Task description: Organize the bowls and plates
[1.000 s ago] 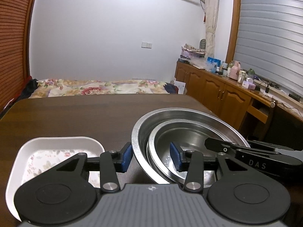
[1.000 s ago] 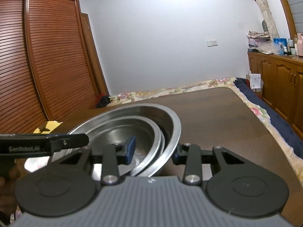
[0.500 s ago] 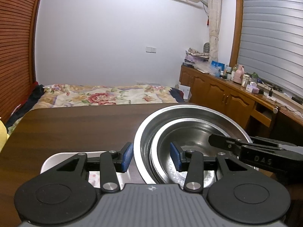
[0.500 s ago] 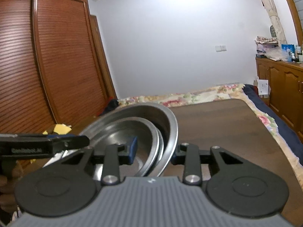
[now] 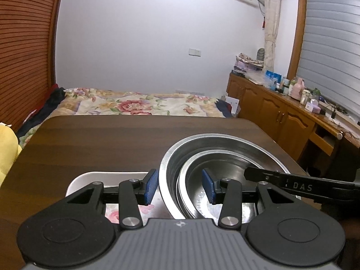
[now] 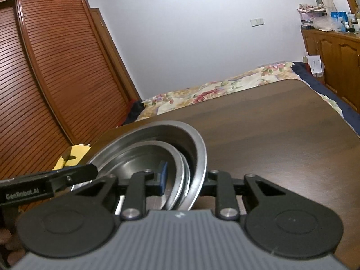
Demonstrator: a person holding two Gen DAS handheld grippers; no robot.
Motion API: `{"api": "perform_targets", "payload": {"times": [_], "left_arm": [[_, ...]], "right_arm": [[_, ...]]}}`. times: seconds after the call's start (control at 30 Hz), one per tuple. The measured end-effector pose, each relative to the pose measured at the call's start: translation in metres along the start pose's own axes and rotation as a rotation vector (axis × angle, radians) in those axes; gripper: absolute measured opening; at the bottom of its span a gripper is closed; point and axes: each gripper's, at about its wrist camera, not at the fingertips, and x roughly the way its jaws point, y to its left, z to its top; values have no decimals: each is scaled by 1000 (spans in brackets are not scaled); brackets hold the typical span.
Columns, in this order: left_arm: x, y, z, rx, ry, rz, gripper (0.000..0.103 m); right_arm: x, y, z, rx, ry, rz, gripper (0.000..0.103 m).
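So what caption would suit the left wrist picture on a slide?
Left claw straddles the rims of nested steel bowls beside a white floral plate on a dark table.

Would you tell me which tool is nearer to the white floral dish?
Left. The left tool has one finger directly above the white floral dish, straddling the steel bowls' left rim. The right tool straddles their far rim, away from the dish.

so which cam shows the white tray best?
Left wrist: the white tray shows its far rim and floral base behind the left tongs, beside the steel bowls. In the right wrist view I can't make it out.
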Motion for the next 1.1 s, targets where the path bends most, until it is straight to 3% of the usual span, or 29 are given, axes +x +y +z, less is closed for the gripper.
{"api": "perform_targets", "payload": {"times": [0.4, 1.1], "left_arm": [[-22, 19, 11, -25, -36, 46, 45], [-45, 79, -10, -121, -13, 141, 45]], "right_arm": [[3, 25, 7, -19, 18, 50, 27], [26, 70, -6, -122, 107, 129, 27]]}}
